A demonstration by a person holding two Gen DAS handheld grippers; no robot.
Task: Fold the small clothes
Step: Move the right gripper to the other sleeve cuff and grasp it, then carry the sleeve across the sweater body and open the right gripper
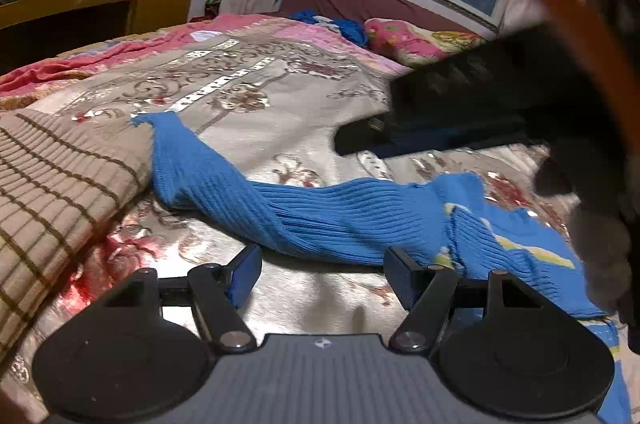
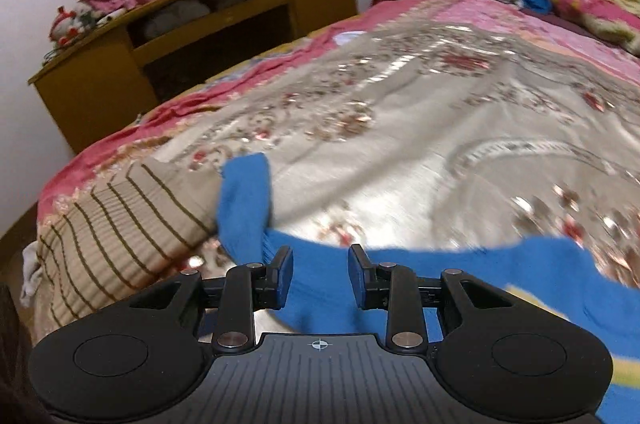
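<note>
A small blue ribbed knit sweater (image 1: pixel 332 216) lies on the bed, one sleeve stretched out to the left toward a striped pillow; its body with yellow marks is at the right. My left gripper (image 1: pixel 322 274) is open and empty, just in front of the sleeve. My right gripper (image 2: pixel 320 274) is open above the blue sweater (image 2: pixel 400 264), the fabric lying under and between its fingers, not pinched. In the left wrist view the right gripper (image 1: pixel 360 139) shows as a dark blurred shape above the bed.
A beige pillow with brown stripes (image 1: pixel 52 191) lies at the left. The bed has a shiny floral cover (image 1: pixel 248 95). A wooden shelf unit (image 2: pixel 192 23) stands beyond the bed's far edge. A pink pillow (image 1: pixel 412 39) and blue clothes (image 1: pixel 344 23) lie near the window.
</note>
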